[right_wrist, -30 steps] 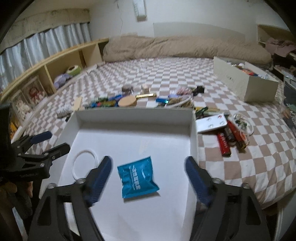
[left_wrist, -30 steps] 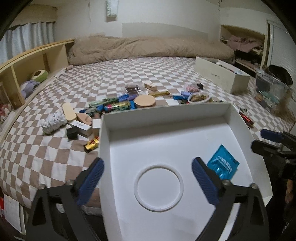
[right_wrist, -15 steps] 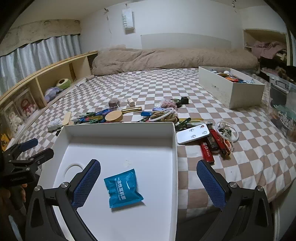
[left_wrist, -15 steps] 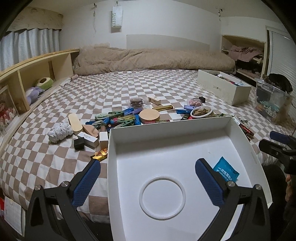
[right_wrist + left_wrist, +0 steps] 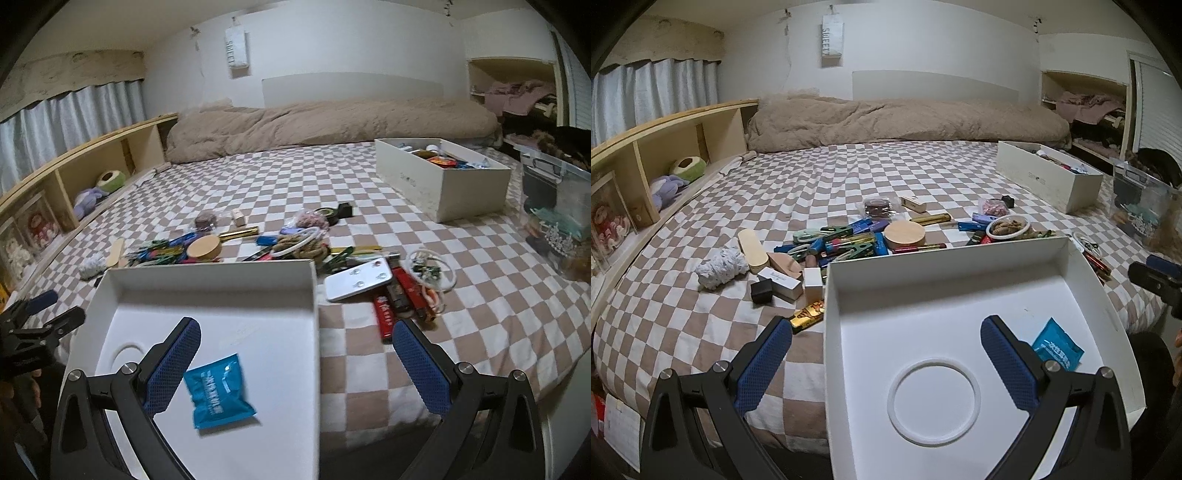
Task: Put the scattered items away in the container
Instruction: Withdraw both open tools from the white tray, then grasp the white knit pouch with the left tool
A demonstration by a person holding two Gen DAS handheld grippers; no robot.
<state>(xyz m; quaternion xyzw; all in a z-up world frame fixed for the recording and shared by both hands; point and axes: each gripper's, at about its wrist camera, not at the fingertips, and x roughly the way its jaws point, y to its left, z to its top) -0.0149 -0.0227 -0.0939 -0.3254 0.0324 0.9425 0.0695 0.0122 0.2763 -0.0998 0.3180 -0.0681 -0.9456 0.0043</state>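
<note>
Both tongs stand spread wide and hold nothing. The right tongs (image 5: 295, 363) hang over the right edge of the white box (image 5: 207, 275), one pad above the box floor, the other above the bed (image 5: 480, 306). The left tongs (image 5: 886, 363) hang over the box's left wall, with the white ring (image 5: 933, 401) between the pads but untouched. A blue sachet (image 5: 218, 391) already lies flat in the box. The remaining items lie on the bed just beyond and beside the box. Nearest the right tongs: a white remote (image 5: 358, 284) – rigid, light, smooth-faced and likely to slip, so best pinched across its narrow width near the middle. Beside it lie red tubes (image 5: 384, 317), which look stiff and round and may roll; take them across the barrel. The cord bundle (image 5: 430, 275) is soft and loose – grip the knotted centre, not a trailing loop. Behind the box, the wooden disc (image 5: 904, 235) is hard and thick; it probably needs a full-width grip across its rim. The clips (image 5: 827, 236) are light and tangled, so one may drag its neighbours.
</note>
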